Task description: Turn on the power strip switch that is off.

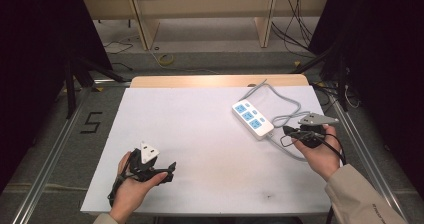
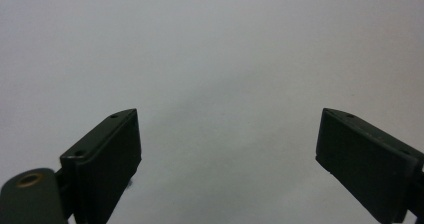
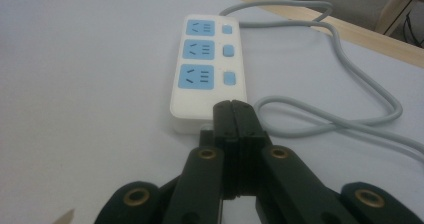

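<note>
A white power strip (image 1: 252, 119) with three blue sockets lies on the right part of the white tabletop (image 1: 200, 134). Its grey cable (image 1: 286, 103) loops behind and to the right of it. My right gripper (image 1: 287, 131) is shut, and its tips sit just off the strip's near end. In the right gripper view the power strip (image 3: 207, 69) lies straight ahead of the closed right gripper (image 3: 233, 109), with the cable (image 3: 350, 69) curling to the right. My left gripper (image 1: 169, 172) rests at the front left, open. The left gripper (image 2: 227, 144) has nothing but bare tabletop between its jaws.
A wooden strip (image 1: 215, 80) runs along the table's far edge. Beyond it are a wooden shelf frame (image 1: 145, 24) and loose cables on the floor (image 1: 295, 29). Metal rails flank the table, and a "5" mark (image 1: 91, 122) is on the floor at left.
</note>
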